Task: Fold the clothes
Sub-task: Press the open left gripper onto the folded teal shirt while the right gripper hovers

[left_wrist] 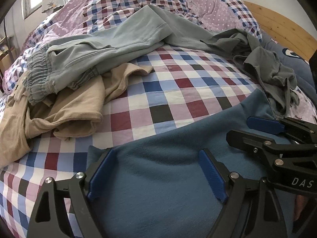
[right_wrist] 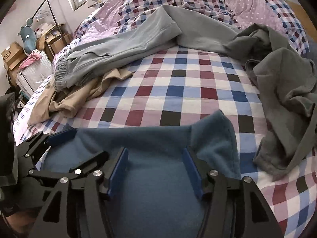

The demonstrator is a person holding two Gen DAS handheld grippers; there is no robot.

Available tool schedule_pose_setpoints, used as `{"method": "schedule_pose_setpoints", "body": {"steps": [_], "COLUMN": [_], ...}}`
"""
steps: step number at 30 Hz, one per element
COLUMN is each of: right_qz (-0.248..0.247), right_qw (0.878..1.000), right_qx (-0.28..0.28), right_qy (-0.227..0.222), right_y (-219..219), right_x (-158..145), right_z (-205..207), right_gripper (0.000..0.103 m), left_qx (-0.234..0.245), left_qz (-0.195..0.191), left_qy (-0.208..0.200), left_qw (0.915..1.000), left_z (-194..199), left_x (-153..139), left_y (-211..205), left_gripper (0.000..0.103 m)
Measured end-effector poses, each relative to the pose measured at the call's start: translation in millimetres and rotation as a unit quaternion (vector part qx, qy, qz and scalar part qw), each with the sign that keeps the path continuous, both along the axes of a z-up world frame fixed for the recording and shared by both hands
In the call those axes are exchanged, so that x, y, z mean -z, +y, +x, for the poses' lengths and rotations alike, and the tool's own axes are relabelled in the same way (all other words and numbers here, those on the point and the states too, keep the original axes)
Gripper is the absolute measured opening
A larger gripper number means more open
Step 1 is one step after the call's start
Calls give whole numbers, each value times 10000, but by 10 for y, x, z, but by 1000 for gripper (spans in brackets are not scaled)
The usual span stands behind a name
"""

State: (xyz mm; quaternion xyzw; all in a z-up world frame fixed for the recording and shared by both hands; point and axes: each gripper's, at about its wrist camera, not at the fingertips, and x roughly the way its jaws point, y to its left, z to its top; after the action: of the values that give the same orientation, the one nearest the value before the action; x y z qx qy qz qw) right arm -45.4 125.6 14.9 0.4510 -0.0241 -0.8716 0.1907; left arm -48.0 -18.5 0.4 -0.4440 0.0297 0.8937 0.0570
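Blue garment [left_wrist: 158,178] lower centre of frame, plain mid-blue. Bed sheet [left_wrist: 178,91] checked: white, light blue, royal blue, maroon, lilac, black squares. Pale grey-green trousers [left_wrist: 111,45] upper centre, plain. Beige garment [left_wrist: 65,107] at left, plain tan. Dark grey garment [right_wrist: 285,91] at right, plain. Duvet [left_wrist: 214,10] at top: lilac with white dots, plus smaller checks. Both grippers black with blue finger pads [left_wrist: 212,175].

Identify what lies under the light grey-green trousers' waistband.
A crumpled beige garment lies partly beneath the light grey-green trousers, on the checked bedsheet. How far the beige cloth extends underneath is hidden.
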Motion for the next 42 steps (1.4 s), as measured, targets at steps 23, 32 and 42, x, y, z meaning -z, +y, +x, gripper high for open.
{"method": "schedule_pose_setpoints", "body": {"steps": [23,32,42], "right_qz": [297,378,397], "right_qw": [9934,9924,9945], "right_qx": [-723,-946,-767], "right_qy": [836,686,587], "right_y": [-47,-92,159], "right_x": [-296,-42,-160], "right_z": [934,905,842], "right_gripper": [76,79,79], "left_qx": [43,75,72], "left_qz": [173,230,294], "left_qy": [-39,-104,-52], "left_qw": [9998,9997,9995], "left_z": [14,-9,10], "left_x": [-29,-10,-28], "left_y": [-39,-39,-47], "left_gripper": [91,92,93]}}
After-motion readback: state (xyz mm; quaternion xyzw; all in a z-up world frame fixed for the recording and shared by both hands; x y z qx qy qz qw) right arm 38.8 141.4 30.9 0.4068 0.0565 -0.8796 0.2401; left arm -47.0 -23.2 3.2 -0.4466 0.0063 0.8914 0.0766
